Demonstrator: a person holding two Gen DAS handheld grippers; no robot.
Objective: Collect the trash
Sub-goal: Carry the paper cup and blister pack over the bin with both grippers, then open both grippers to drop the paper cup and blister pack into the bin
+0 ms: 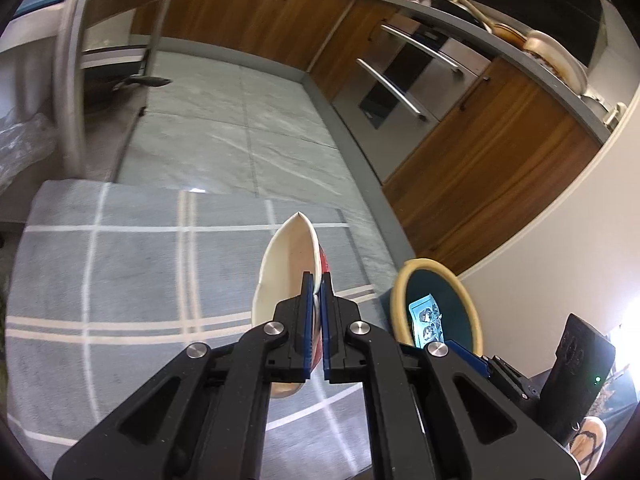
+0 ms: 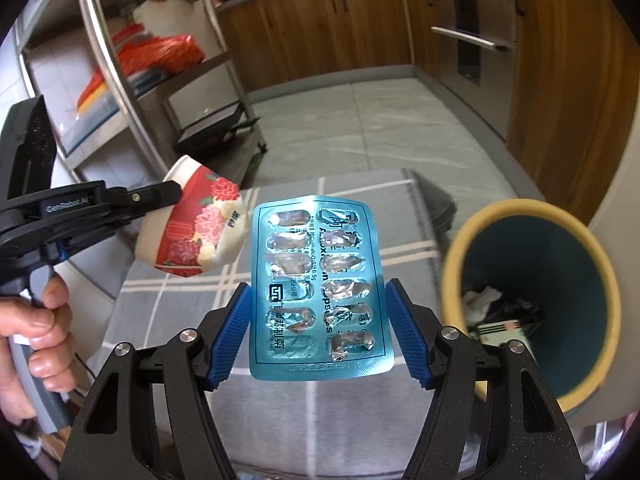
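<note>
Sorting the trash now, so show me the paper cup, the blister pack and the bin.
paper cup [image 2: 200, 232], right wrist view, floral side wall.
blister pack [image 2: 316, 280], right wrist view, foil centre.
bin [image 2: 452, 240], right wrist view, cream rim.

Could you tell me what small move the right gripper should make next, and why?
Probably swing the right gripper rightward over the bin before letting go: the blister pack sits between its fingers, left of the bin's opening, above the cloth.
</note>
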